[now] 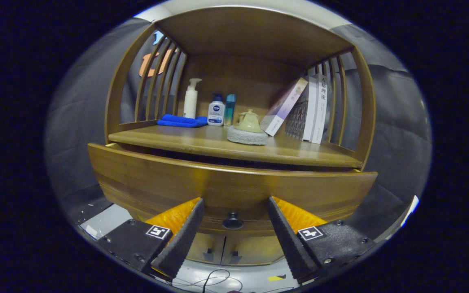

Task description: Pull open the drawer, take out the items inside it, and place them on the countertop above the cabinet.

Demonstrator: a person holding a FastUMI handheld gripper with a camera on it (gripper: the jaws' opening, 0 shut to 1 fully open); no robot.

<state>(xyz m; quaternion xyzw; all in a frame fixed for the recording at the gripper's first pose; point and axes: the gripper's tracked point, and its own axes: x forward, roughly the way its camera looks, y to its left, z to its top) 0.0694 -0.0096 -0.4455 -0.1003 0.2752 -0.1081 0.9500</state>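
A wooden cabinet fills the scene ahead of me. Its curved drawer front stands a little way out from under the countertop, with a dark gap along its top edge. The drawer's inside is hidden from here. A small dark round knob sits low on the drawer front. My gripper is open; its two black fingers flank the knob, one on each side, without touching it, and the tips are close to the drawer front.
On the countertop lie a folded blue cloth, a white pump bottle, a small white bottle, a teal bottle, a pale teapot on a grey pad and leaning books. Slatted sides enclose the shelf. Lower cabinet doors sit under the drawer.
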